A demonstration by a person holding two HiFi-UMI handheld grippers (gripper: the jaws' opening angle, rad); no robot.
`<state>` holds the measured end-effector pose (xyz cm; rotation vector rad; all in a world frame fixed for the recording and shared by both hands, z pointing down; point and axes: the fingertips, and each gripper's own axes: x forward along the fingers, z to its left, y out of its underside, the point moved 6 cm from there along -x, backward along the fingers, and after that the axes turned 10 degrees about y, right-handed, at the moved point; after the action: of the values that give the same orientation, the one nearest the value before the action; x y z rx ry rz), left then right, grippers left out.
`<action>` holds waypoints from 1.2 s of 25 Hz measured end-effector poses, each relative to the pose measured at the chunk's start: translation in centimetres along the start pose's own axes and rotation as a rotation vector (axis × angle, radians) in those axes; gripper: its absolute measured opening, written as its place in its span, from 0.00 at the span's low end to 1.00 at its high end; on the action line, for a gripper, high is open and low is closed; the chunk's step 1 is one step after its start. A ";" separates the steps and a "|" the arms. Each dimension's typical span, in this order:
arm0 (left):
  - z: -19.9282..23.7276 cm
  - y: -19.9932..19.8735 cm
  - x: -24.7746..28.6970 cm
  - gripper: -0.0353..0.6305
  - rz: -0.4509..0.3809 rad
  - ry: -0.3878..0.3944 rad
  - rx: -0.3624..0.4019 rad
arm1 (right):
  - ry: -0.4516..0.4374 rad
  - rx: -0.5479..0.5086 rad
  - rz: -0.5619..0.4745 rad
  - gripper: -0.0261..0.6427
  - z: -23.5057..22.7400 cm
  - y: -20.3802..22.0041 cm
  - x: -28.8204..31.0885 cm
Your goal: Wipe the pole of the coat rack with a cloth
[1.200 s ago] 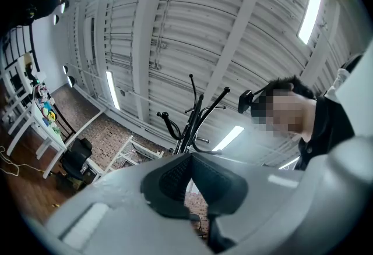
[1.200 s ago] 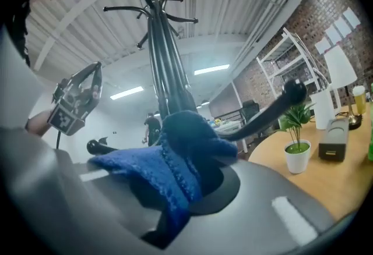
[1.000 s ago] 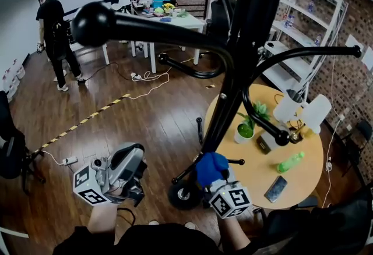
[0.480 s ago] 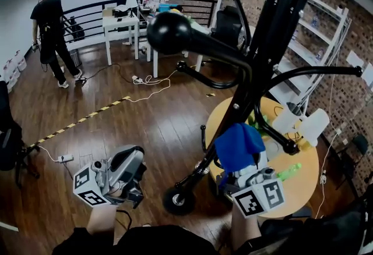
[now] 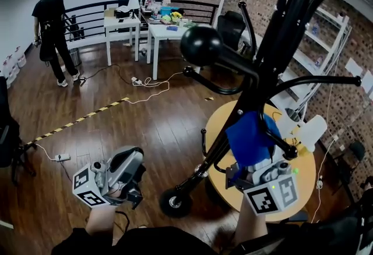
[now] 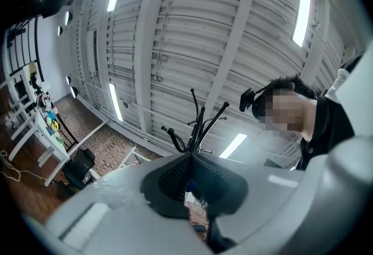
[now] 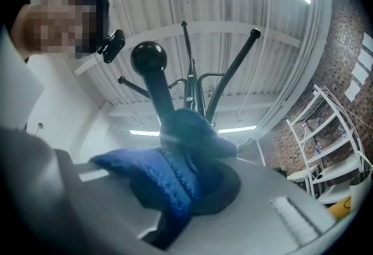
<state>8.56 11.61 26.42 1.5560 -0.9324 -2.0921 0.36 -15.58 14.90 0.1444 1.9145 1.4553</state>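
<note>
The black coat rack pole slants from its round base up to the top right in the head view, with knobbed hooks branching off. My right gripper is shut on a blue cloth, which is pressed against the pole about halfway up. In the right gripper view the cloth bulges from the right gripper, with the pole straight above. My left gripper hangs low at the left, shut and empty, away from the rack. The left gripper points at the ceiling.
A round wooden table stands right behind the rack, under my right gripper. White shelves line the brick wall at right. White tables and a standing person are at the back left. Cables lie on the wood floor.
My right gripper has climbed with the blue cloth along the pole, from near the base to about mid-height. The left gripper has stayed where it was.
</note>
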 end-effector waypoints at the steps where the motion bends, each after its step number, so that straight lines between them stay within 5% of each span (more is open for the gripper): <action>1: 0.0 0.0 0.0 0.04 0.001 0.000 -0.002 | 0.000 -0.003 -0.001 0.07 0.0 0.1 -0.1; 10: 0.2 1.3 0.9 0.04 0.034 0.011 -0.041 | 0.020 0.003 0.082 0.07 -0.7 5.3 -2.9; 30: 0.4 2.8 3.3 0.04 0.097 0.038 -0.067 | 0.065 0.164 0.485 0.07 -4.0 27.8 -14.6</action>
<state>6.88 7.63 26.14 1.4815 -0.8973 -1.9995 -0.14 -15.96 46.53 0.6852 2.1477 1.6165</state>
